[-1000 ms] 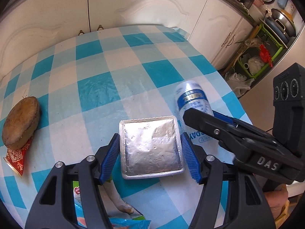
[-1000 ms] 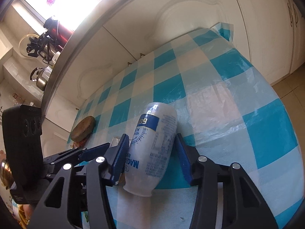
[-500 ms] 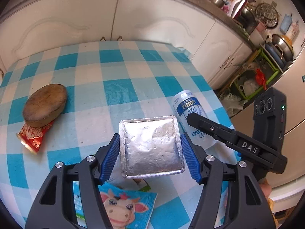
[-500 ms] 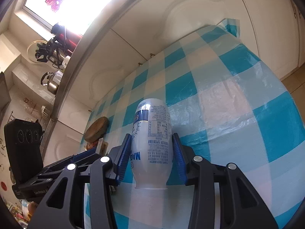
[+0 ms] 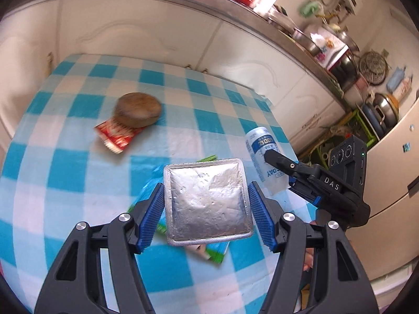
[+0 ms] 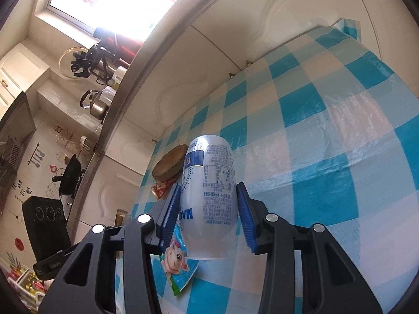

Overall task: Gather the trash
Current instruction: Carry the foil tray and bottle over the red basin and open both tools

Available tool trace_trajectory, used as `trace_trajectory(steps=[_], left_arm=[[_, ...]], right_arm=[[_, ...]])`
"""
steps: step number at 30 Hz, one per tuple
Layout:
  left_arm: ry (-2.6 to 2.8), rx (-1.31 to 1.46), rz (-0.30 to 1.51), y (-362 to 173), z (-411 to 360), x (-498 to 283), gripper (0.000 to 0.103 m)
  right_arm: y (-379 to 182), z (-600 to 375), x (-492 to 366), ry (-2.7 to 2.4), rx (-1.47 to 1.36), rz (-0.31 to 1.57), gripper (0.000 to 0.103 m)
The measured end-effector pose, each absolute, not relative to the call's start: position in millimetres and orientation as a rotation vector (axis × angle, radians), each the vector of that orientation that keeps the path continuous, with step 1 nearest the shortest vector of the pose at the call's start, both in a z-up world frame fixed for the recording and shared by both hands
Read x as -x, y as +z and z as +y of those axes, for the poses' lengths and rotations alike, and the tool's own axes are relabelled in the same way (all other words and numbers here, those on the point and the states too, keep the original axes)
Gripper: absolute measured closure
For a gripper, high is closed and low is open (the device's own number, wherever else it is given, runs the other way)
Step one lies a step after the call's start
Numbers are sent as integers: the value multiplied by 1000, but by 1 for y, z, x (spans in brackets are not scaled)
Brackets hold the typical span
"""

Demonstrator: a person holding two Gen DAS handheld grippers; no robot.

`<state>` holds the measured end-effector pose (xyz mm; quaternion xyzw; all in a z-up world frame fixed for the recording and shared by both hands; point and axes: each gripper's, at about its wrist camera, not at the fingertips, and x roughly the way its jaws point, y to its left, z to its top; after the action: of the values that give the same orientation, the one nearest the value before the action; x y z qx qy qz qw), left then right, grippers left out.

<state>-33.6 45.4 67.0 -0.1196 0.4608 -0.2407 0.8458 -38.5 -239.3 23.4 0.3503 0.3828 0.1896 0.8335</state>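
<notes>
My left gripper (image 5: 207, 204) is shut on a square silver foil pack (image 5: 208, 198) and holds it above the blue checked table (image 5: 65, 172). My right gripper (image 6: 208, 214) is shut on a white plastic bottle with a blue label (image 6: 209, 183); the bottle (image 5: 264, 157) and the right gripper (image 5: 309, 180) also show at the right in the left wrist view. A blue and green snack wrapper with a cartoon pig (image 6: 179, 261) lies on the table under both grippers, partly hidden in the left wrist view (image 5: 217, 253). A red wrapper (image 5: 115, 133) lies under a round brown wooden block (image 5: 137, 110).
White cabinets (image 5: 157, 34) stand behind the table. A green rack with pots (image 5: 366, 120) stands on the right past the table edge. The wooden block (image 6: 170, 166) and red wrapper (image 6: 159, 187) show behind the bottle in the right wrist view.
Both grippers have risen and pulled back from the table with the foil pack and the bottle held. The snack wrapper and the wooden block now show farther away.
</notes>
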Motion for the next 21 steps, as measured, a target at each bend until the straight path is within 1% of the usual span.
trace_trajectory(steps=[9, 21], left_arm=[[-399, 337, 969, 56, 135, 69, 38], [-188, 493, 900, 45, 282, 114, 38]], right_arm=[[30, -193, 44, 456, -717, 861, 59], [61, -102, 74, 523, -559, 949, 59]])
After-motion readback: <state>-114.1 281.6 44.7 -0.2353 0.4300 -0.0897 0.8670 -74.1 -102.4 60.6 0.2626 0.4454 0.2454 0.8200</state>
